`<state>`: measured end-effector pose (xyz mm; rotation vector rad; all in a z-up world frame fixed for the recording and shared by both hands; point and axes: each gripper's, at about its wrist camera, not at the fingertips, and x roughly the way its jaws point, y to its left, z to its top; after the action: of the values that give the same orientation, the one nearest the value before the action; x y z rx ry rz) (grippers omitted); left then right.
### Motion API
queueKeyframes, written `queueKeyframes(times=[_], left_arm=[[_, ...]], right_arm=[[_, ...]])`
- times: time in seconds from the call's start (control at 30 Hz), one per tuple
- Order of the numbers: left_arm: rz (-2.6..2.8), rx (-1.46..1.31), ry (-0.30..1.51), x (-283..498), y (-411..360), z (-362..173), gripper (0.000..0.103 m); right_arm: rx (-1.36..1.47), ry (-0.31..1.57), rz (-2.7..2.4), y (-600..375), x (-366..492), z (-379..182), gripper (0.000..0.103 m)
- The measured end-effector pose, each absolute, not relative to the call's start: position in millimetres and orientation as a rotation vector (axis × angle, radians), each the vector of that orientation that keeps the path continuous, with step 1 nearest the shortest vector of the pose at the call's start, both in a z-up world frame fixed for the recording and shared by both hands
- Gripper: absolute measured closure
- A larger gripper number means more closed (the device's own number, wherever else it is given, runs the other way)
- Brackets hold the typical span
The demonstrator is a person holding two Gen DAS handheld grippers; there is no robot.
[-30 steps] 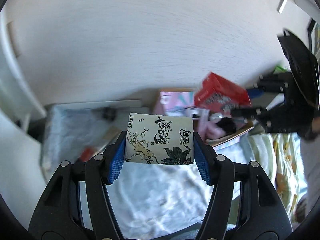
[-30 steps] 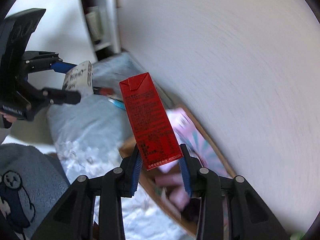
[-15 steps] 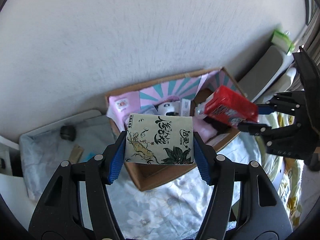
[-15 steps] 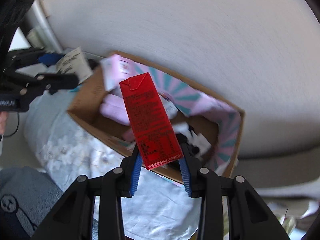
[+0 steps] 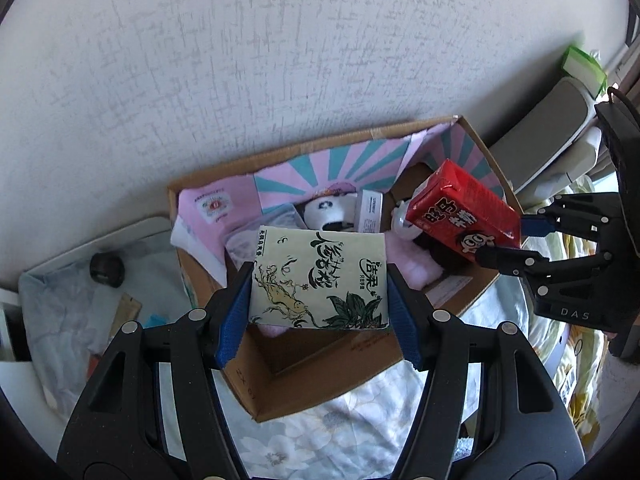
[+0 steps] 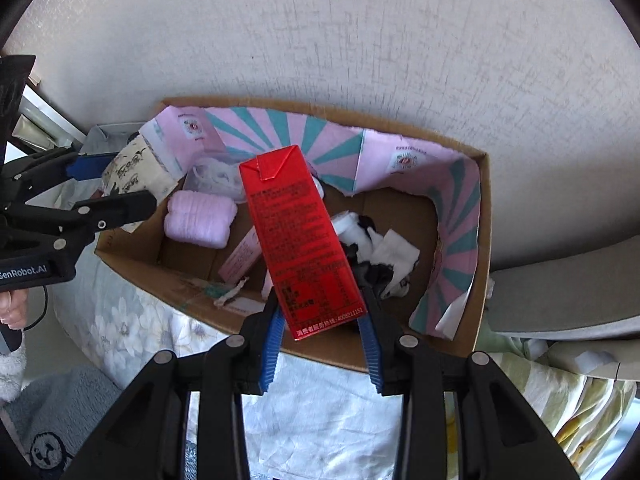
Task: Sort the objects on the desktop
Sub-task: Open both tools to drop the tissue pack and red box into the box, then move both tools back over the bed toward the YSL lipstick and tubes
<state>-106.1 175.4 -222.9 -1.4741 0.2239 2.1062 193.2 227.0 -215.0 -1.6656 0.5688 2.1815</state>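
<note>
Between the blue pads of the left tongs (image 5: 318, 308) sits a tissue pack (image 5: 320, 280), pale with ink drawings, clamped by its two short sides. One second ago this pack was in front of a bare wall with a tray and only a corner of the box behind it; now the open box (image 5: 320, 384) lies right under it. The left tongs have come across and down, and they tilt steeply toward the inside.

On the other side the right tongs (image 6: 320, 316) are closed on the lower end of a red carton (image 6: 298, 236), which stands up and leans a little to the left. A second ago the box was off to the side and seen at an angle; now the view has rolled level and the carton hangs over the middle of the box floor.

Further in, the box already holds a pink roll (image 6: 200, 220), a panda toy (image 5: 328, 212) and some white paper, with striped pink paper along its far walls. Behind it is the grey wall.

I judge that both things have reached the drop place. What is left for them is to go a bit lower and let go, keeping the two tongs apart from each other.
</note>
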Motion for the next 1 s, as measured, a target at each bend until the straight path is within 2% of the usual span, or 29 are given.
queueKeyframes(times=[0.4,0.43,0.47,0.5,0.53,0.6,0.67,0.8,1.0], left_arm=[[2.098,-1.480,0.251,-110,179,-213,0.043],[2.112,-1.481,0.256,-110,179,-211,0.042],[2.127,-1.484,0.260,-110,179,-208,0.029],[2.132,-1.488,0.259,-110,178,-206,0.015],[2.128,-1.486,0.244,-110,177,-203,0.001],[2.113,-1.457,0.180,-109,173,-194,0.000],[2.115,-1.410,0.141,-106,168,-181,0.000],[2.161,-1.362,0.175,-99,166,-165,0.000],[2.162,-1.340,0.203,-91,158,-147,0.000]], right_arm=[[-1.680,0.540,2.189,227,184,-209,0.069],[-1.680,0.525,2.190,227,183,-207,0.067],[-1.677,0.509,2.195,226,182,-206,0.064],[-1.668,0.485,2.199,226,181,-203,0.051],[-1.659,0.461,2.196,225,182,-201,0.023],[-1.650,0.441,2.177,224,185,-197,0.000],[-1.624,0.473,2.202,224,190,-192,0.000],[-1.581,0.613,2.219,228,202,-183,0.000],[-1.550,0.638,2.200,219,212,-171,0.000]])
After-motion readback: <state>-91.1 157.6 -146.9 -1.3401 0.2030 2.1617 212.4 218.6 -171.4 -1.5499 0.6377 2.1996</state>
